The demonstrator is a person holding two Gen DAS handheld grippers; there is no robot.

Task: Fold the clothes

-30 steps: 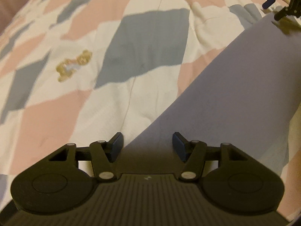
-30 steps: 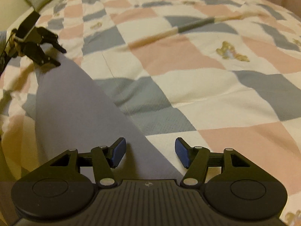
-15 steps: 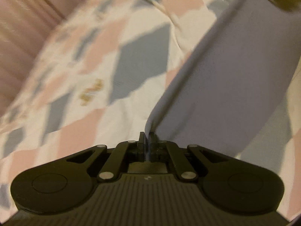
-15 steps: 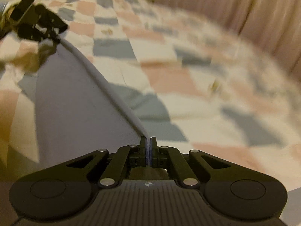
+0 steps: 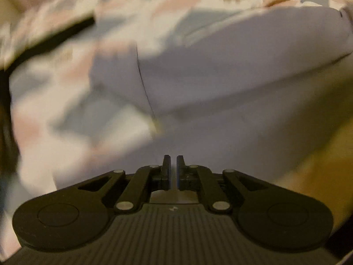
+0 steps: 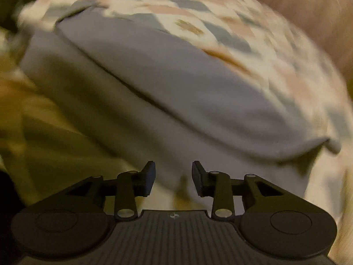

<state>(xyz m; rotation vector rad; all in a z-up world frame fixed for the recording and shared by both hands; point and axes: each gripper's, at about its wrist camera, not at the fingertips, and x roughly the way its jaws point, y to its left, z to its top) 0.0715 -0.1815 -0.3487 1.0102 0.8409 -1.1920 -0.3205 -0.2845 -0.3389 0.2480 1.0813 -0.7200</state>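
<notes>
Doubling garment (image 6: 187,84) on quilt (image 6: 220,22) (one fold in); left gripper (image 5: 173,165) nearly closed, hold unclear; right gripper (image 6: 173,176) gaping, empty; further folds remaining.

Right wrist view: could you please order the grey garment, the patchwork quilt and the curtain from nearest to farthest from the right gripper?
1. Grey garment, directly ahead of the right gripper.
2. Patchwork quilt, beyond it, upper middle.
3. Curtain, top right, past the quilt.
</notes>
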